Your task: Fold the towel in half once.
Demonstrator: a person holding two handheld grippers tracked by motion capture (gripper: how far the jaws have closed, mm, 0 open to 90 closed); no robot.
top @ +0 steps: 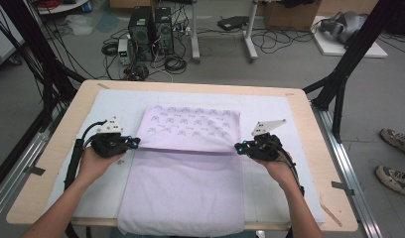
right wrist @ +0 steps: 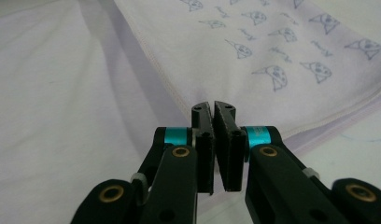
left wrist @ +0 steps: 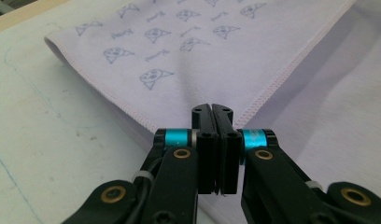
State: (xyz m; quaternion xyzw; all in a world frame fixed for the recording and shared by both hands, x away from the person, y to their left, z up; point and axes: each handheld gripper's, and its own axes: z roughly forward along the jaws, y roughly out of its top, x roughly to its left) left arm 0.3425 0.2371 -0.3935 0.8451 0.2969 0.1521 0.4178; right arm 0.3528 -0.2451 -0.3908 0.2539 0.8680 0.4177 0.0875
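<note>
A pale lilac towel (top: pixel 183 188) of soft, matte, slightly fuzzy cloth lies on the white mat (top: pixel 270 111) that covers the light wooden table (top: pixel 66 124), its near hem draped a little over the table's front edge. The far part of the towel is folded toward the person, so its printed underside shows: rows of small blue-grey line drawings, rounded wedges with dots and little bone-like strokes, on a smoother weave bordered by a stitched hem. That folded flap ends in a straight edge across the middle of the towel, and each end of that edge is pinched. The left gripper (top: pixel 134 143), black with turquoise rings behind the jaws and a grey three-cornered plate on top, has its jaws pressed together on the flap's left corner; in the left gripper view (left wrist: pixel 212 112) the cloth runs up from between the pads in a shallow crease. The right gripper (top: pixel 238 148) clamps the flap's right corner the same way, its jaws (right wrist: pixel 213 109) nearly meeting with the hem caught between them. Beyond the table, on the grey floor, stand two dark computer towers (top: pixel 151 29) among loops of black cable.
</note>
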